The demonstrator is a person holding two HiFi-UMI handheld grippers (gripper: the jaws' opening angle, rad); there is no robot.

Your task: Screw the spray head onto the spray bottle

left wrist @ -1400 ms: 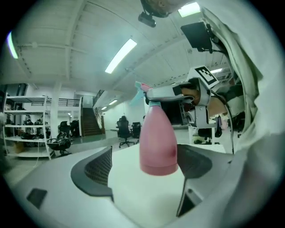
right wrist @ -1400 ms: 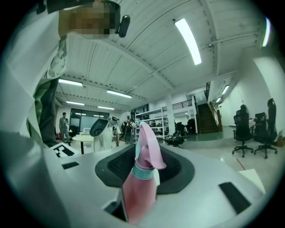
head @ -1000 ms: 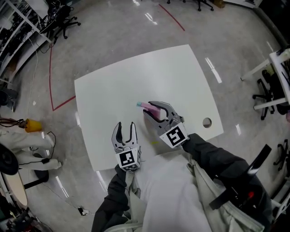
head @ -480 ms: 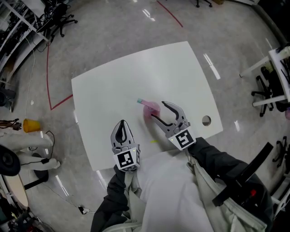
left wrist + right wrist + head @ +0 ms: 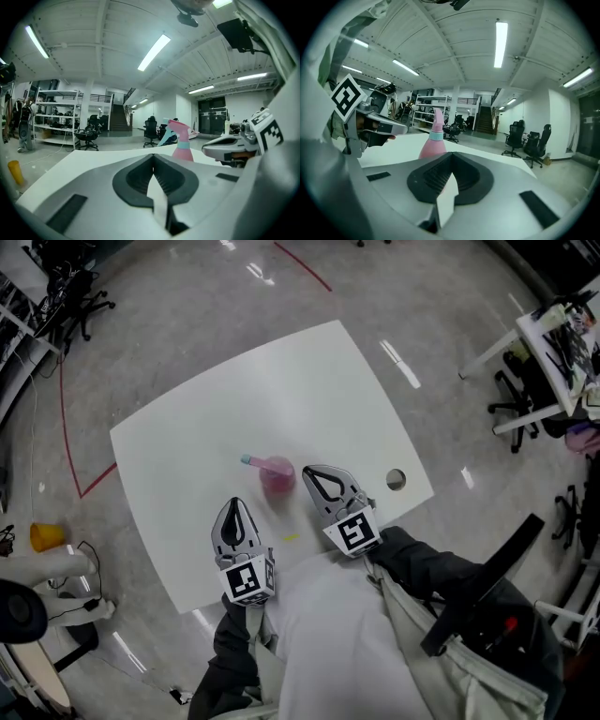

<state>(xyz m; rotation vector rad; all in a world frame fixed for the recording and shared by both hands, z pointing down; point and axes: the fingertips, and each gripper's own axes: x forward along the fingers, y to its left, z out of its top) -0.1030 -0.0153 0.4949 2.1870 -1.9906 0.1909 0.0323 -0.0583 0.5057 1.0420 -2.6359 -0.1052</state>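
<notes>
A pink spray bottle (image 5: pixel 277 474) stands upright on the white table (image 5: pixel 281 399), its pink spray head with a light blue nozzle on top. The bottle (image 5: pixel 182 149) shows in the left gripper view and as a pink bottle (image 5: pixel 434 140) in the right gripper view. My left gripper (image 5: pixel 233 517) is shut and empty, near the table's front edge, left of and nearer than the bottle. My right gripper (image 5: pixel 324 480) is shut and empty, just right of the bottle and apart from it.
A round cable hole (image 5: pixel 396 480) sits in the table near its right corner. Office chairs (image 5: pixel 525 409) and a desk (image 5: pixel 562 324) stand on the floor at right. A red line (image 5: pixel 66 418) marks the floor at left, and a yellow cone (image 5: pixel 45 537) lies there.
The right gripper let go of the pink bottle, drew back to its right and shut. The left gripper's jaws closed. The bottle now stands free on the table.
</notes>
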